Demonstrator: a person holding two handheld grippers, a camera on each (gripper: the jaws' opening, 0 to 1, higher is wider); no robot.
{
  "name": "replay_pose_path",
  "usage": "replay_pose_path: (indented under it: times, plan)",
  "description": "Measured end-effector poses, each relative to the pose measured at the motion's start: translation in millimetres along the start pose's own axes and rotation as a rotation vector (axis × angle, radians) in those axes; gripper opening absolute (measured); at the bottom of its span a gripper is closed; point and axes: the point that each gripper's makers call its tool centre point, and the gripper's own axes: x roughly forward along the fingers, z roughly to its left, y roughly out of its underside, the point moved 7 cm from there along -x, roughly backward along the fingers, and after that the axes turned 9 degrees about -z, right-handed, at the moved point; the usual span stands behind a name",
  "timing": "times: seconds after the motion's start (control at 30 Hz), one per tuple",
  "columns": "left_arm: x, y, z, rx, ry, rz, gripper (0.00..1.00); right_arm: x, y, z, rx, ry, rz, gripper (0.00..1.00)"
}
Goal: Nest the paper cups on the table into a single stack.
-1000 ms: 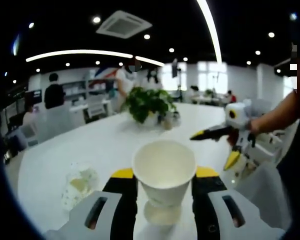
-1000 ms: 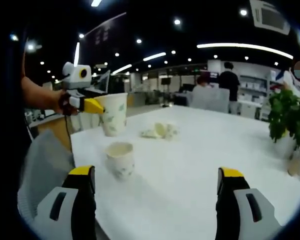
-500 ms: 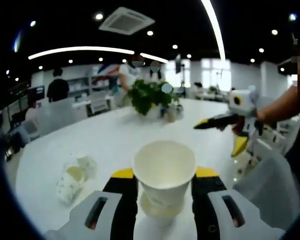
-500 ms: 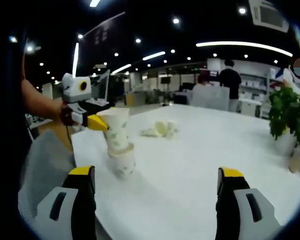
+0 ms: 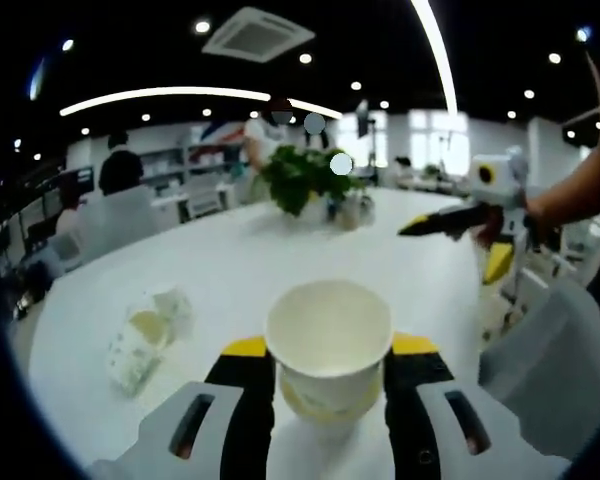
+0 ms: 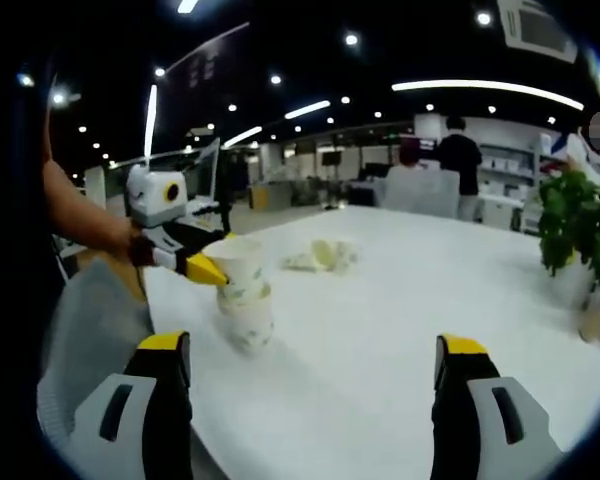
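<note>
The upper paper cup [image 5: 329,345] is clamped by the left hand-held gripper [image 5: 329,375] and lowered into the desk cup [image 6: 250,322], so they nest. Two more cups [image 5: 145,335] lie at nine o'clock. The right hand-held gripper [image 6: 315,375] is held apart, empty.

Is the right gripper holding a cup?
No, the right gripper has its jaws wide apart over bare table; the left gripper holds the cup.
</note>
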Motion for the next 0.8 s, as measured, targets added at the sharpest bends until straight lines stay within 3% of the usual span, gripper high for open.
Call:
replay_pose_path:
  times: [0.8]
  plan:
    - [6, 22.2, 1.5, 0.011, 0.019, 0.076, 0.41, 1, 1.0, 2, 0.006, -0.009, 0.011, 1.00]
